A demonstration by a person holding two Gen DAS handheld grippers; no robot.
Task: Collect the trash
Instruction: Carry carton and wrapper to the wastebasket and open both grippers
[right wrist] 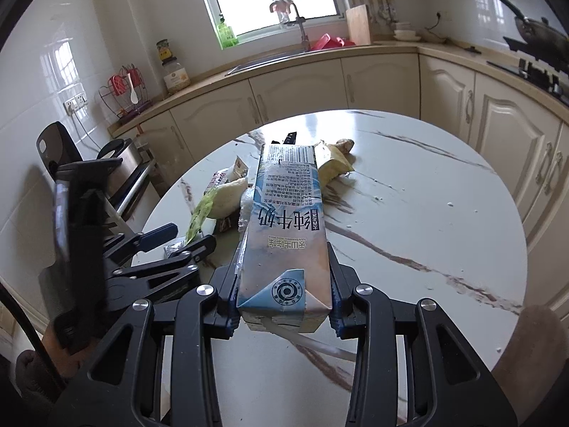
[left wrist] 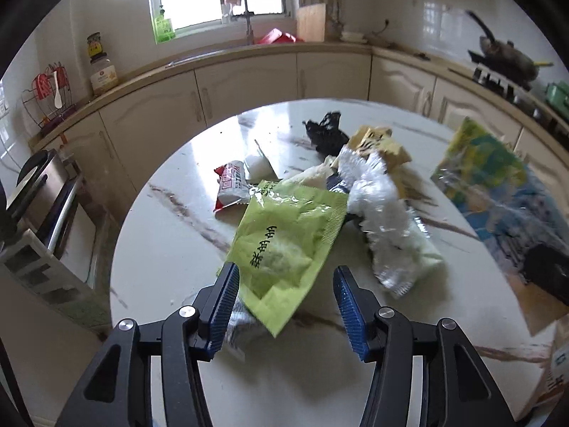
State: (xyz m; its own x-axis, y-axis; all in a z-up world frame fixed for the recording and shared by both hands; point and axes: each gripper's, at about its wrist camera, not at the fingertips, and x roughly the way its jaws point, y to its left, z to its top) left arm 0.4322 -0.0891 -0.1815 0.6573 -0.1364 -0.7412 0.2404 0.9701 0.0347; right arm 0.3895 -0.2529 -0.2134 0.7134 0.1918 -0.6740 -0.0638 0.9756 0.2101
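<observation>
A pile of trash lies on the round marble table [left wrist: 170,249]: a green wrapper [left wrist: 284,242], a red and white wrapper [left wrist: 233,185], crumpled clear plastic [left wrist: 384,210], a black scrap [left wrist: 327,133] and yellow peel [left wrist: 384,144]. My left gripper [left wrist: 284,306] is open, its jaws on either side of the green wrapper's near corner. My right gripper [right wrist: 284,284] is shut on a blue and white milk carton [right wrist: 284,227] and holds it above the table [right wrist: 426,213]. The carton also shows blurred in the left wrist view [left wrist: 498,185]. The left gripper also shows in the right wrist view [right wrist: 170,245].
Cream cabinets [left wrist: 249,85] and a counter with a sink and tap [left wrist: 245,17] curve behind the table. A jar [left wrist: 101,67] and a wire rack [left wrist: 49,96] stand on the counter at left. A wok [right wrist: 540,32] sits on the stove at right.
</observation>
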